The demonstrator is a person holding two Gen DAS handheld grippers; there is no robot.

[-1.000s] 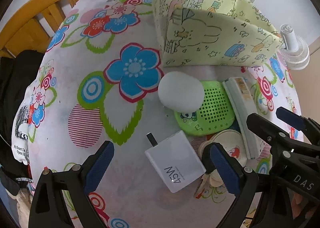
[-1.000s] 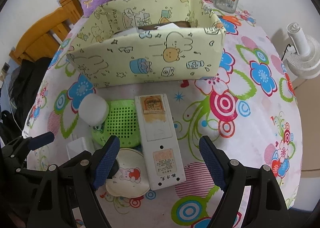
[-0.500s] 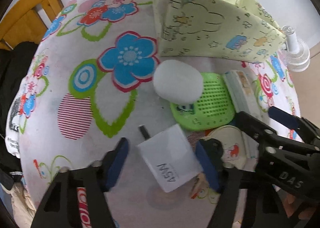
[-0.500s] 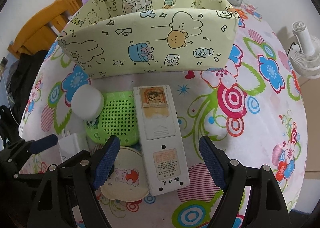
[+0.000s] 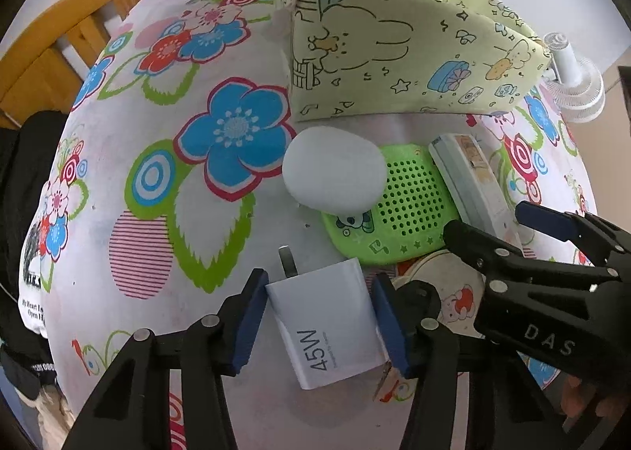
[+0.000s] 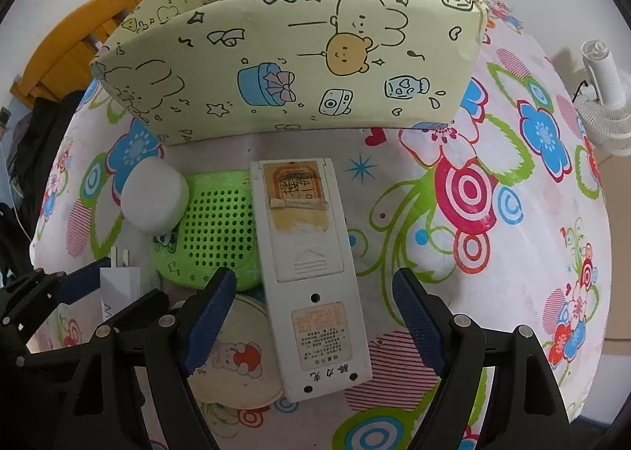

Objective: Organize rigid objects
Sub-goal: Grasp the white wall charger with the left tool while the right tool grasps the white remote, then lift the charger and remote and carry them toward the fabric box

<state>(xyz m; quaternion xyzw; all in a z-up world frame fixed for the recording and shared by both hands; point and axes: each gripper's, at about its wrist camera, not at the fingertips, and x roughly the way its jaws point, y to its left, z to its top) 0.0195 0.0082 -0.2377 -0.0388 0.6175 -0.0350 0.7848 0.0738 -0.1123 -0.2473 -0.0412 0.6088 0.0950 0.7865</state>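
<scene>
Here, the left gripper (image 5: pixel 321 325), its jaws just closing, pinches the white 45W charger (image 5: pixel 329 322). The right gripper (image 6: pixel 315 316) stands spread, the white remote control (image 6: pixel 311 276) between its fingers, untouched.

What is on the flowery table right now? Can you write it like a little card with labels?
left gripper: jaws have just been closing, pads now against the sides of the white charger
right gripper: open, astride the white remote, not touching it
green speaker: flat, left of the remote
white puff: resting on the speaker's corner
round tin: partly under the remote
box: cartoon-print, behind everything
tablecloth: flowered
</scene>
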